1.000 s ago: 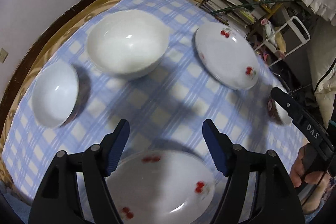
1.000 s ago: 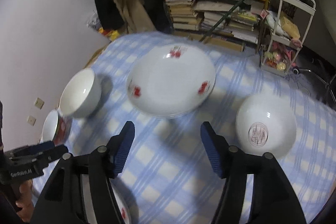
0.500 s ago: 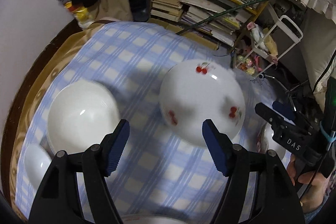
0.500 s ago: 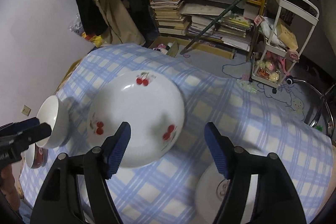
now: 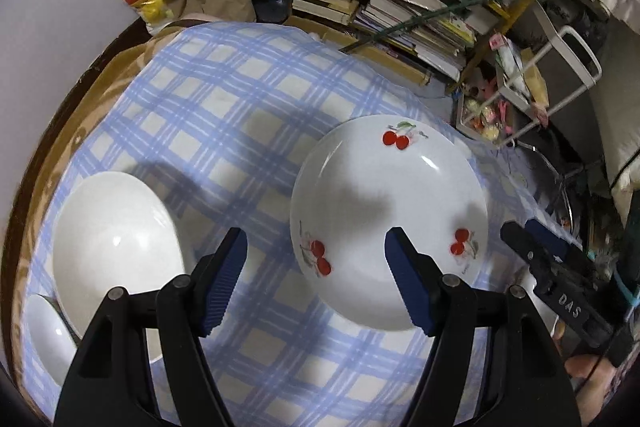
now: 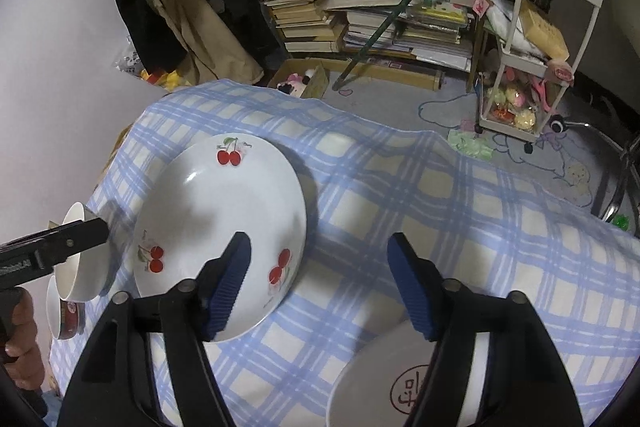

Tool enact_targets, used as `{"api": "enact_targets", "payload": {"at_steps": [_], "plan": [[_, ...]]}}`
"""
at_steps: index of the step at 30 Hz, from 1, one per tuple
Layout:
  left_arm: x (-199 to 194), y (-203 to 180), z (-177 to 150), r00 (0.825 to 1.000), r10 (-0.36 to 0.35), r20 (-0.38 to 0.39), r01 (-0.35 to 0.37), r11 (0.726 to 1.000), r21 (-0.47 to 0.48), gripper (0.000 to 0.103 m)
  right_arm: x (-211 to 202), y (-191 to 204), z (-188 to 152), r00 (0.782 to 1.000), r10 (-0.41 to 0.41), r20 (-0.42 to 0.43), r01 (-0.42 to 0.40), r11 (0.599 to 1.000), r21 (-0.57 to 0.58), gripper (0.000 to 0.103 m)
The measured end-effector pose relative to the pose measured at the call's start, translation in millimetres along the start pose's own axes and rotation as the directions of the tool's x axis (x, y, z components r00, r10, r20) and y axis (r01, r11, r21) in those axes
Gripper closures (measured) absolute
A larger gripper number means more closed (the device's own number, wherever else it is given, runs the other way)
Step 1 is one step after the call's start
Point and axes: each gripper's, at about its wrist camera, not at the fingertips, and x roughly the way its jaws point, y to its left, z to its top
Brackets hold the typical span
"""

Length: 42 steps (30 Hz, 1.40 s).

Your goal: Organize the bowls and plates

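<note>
Blue checked tablecloth (image 5: 224,131): cherry plate (image 5: 390,219) now nearer both views; left gripper (image 5: 316,283) apart, empty; right gripper (image 6: 320,283) closing on nothing. Pickup approach likely.

My jaws are closing over the blue-checked cloth (image 6: 420,195) on the worktop with nothing between them, the left pad above the near rim of the cherry plate (image 6: 216,223) and the right pad above a white bowl with a red stamp (image 6: 376,383) at the bottom edge. At the far left, my left gripper (image 6: 52,247) reaches in above a plain white bowl (image 6: 80,267), with a small red-sided bowl (image 6: 64,311) just below it. Beyond the worktop stand a bookshelf (image 6: 360,15) and a white trolley (image 6: 532,67).
</note>
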Motion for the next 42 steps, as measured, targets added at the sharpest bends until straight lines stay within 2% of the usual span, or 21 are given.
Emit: {"api": "enact_targets", "payload": {"at_steps": [4, 7, 9, 12, 16, 18, 20, 22, 24, 26, 32, 42], "plan": [[17.3, 4.2, -2.7, 0.998, -0.061, 0.009, 0.061, 0.996, -0.071, 0.035, 6.0, 1.4, 0.6, 0.999, 0.039, 0.000, -0.039, 0.999, -0.016, 0.047], [28.0, 3.0, -2.5, 0.999, -0.047, 0.004, 0.047, 0.996, -0.081, 0.045, 15.1, 2.2, 2.3, 0.999, 0.025, -0.020, -0.025, 1.000, -0.013, 0.056], [35.6, 2.3, -2.0, 0.998, -0.054, -0.007, 0.053, 0.994, -0.097, 0.045, 20.5, 1.5, 3.6, 0.999, 0.025, -0.030, -0.025, 1.000, 0.002, 0.059], [47.4, 1.8, -4.3, 0.999, -0.025, -0.037, 0.020, 0.994, -0.109, 0.045, 27.7, -3.7, 6.7, 0.995, 0.084, -0.056, -0.079, 0.993, 0.083, 0.059], [58.1, 0.6, -13.1, 0.998, 0.002, -0.066, -0.010, 0.994, -0.112, 0.045, 38.0, -2.1, 9.6, 0.995, 0.069, -0.077, -0.062, 0.994, 0.090, 0.060], [63.2, 0.2, -15.6, 0.997, 0.011, -0.076, -0.019, 0.994, -0.103, 0.047, 44.9, -1.6, 10.3, 0.993, 0.069, -0.094, -0.060, 0.994, 0.096, 0.073], [69.5, 2.1, -16.9, 0.995, 0.046, -0.093, -0.057, 0.992, -0.116, 0.061, 49.3, -1.4, 10.0, 0.992, 0.077, -0.101, -0.066, 0.992, 0.107, 0.081], [70.3, 5.6, -17.6, 0.994, 0.059, -0.090, -0.072, 0.986, -0.152, 0.065, 53.3, -2.7, 9.4, 0.990, 0.084, -0.112, -0.069, 0.989, 0.130, 0.094], [69.6, 5.3, -17.3, 0.995, 0.058, -0.083, -0.070, 0.985, -0.157, 0.070, 56.0, -6.3, 7.7, 0.988, 0.096, -0.125, -0.072, 0.980, 0.184, 0.094], [72.3, 2.8, -16.8, 0.995, 0.033, -0.094, -0.046, 0.990, -0.133, 0.080, 56.9, -6.4, 7.4, 0.985, 0.105, -0.137, -0.076, 0.978, 0.196, 0.094], [66.1, -1.5, -16.6, 0.995, 0.034, -0.097, -0.042, 0.996, -0.085, 0.082, 51.6, -1.6, 3.9, 0.980, 0.094, -0.178, -0.066, 0.985, 0.157, 0.094], [47.7, 9.0, -32.5, 0.992, 0.021, -0.123, -0.025, 0.999, -0.036, 0.082, 24.1, 16.6, -16.2, 0.979, 0.092, -0.184, -0.080, 0.994, 0.071, 0.093]]}}
